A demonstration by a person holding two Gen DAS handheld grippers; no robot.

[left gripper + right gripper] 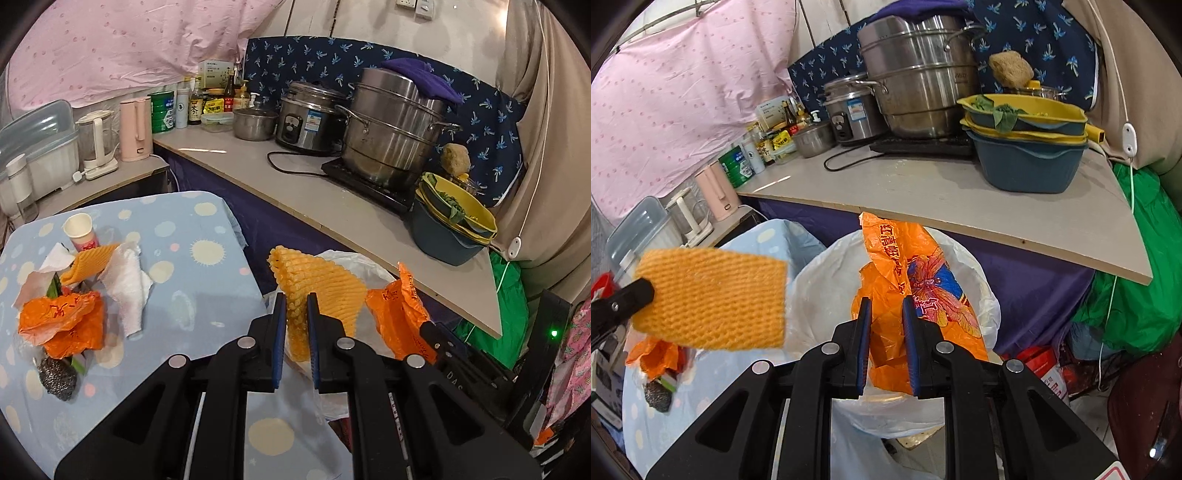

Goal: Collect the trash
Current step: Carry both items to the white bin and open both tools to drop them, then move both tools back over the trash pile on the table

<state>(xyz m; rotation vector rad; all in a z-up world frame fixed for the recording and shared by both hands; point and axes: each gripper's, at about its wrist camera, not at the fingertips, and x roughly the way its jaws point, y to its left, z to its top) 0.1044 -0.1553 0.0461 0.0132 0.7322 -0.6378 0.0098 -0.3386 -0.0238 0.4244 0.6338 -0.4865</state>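
Trash fills both our tools. Our left tool (296, 301) is clamped on an orange foam net (317, 288), which we hold just past the right edge of the spotted surface (207, 280). Our right tool (885, 306) is clamped on an orange plastic bag (905, 280), hanging over the open white-lined bin (827, 280) beside the surface. More trash lies near the surface's left edge: a second orange bag (62, 321), white paper towels (127, 288), another foam net (90, 260), a steel scourer (59, 376) and a paper cup (79, 227).
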